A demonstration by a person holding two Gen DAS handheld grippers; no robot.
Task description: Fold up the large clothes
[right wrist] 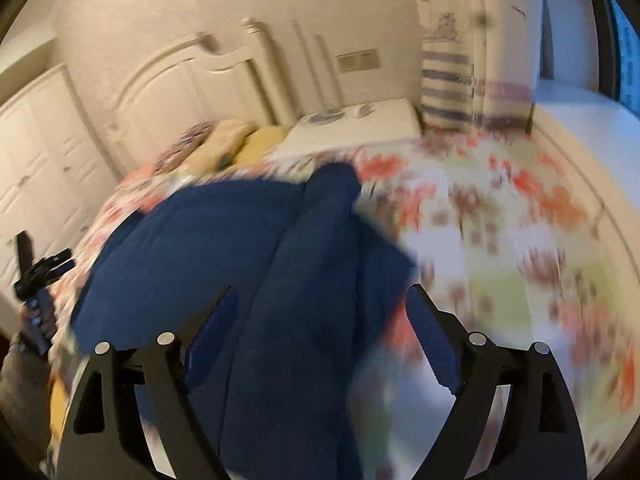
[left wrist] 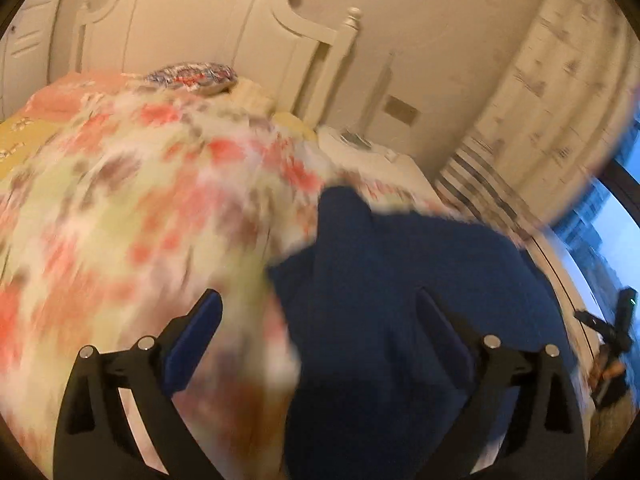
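A large dark blue garment (left wrist: 400, 272) lies bunched on a floral bedspread (left wrist: 132, 200). My left gripper (left wrist: 320, 308) hangs open above the garment's left edge, and its blue pads touch nothing. In the right wrist view the same garment (right wrist: 200, 240) spreads from the centre to the left. My right gripper (right wrist: 320, 300) is open over the garment's right edge, with a long blue fold running between the spread fingers but not pinched. Each view catches the other gripper at its margin: the right one (left wrist: 616, 320) and the left one (right wrist: 36, 268), held in a hand. Both views are blurred.
A white headboard (left wrist: 208, 32) and pillows (left wrist: 192, 76) stand at the bed's far end. A white nightstand (right wrist: 356, 124) sits beside it, next to a striped curtain (right wrist: 444, 80). White wardrobe doors (right wrist: 36, 160) and a window (left wrist: 608, 232) flank the bed.
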